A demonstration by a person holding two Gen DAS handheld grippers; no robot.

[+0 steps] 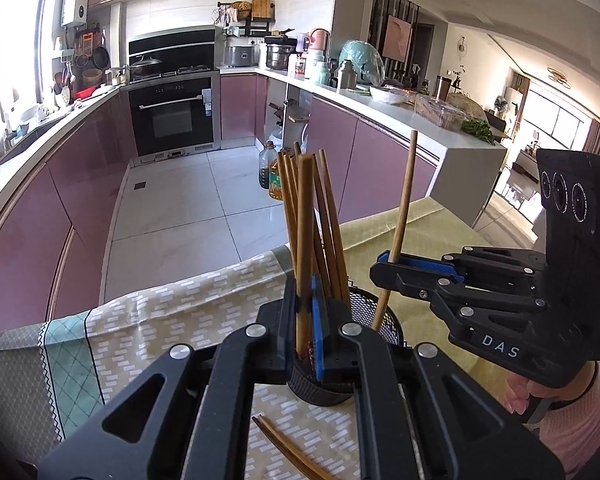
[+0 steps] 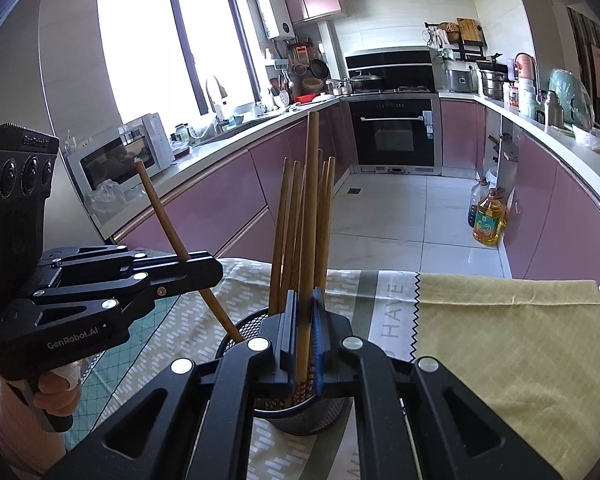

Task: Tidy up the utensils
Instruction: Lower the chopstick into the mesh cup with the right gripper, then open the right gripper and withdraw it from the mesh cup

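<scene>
Both grippers are clenched, each on one chopstick: the left gripper (image 1: pixel 305 312) pinches its stick (image 1: pixel 305 240) low on the shaft, and the right gripper (image 2: pixel 303 328) does likewise with its stick (image 2: pixel 310 216). Each stick's lower end looks to reach into the mesh cup (image 1: pixel 374 312), among the sticks already standing there (image 1: pixel 328 224). The two sticks slant toward one opening; they could cross or nudge the standing bundle, and a sideways push on the rim could tip the cup. Two more sticks (image 1: pixel 288 450) lie on the cloth (image 1: pixel 172 320) near the cup.
</scene>
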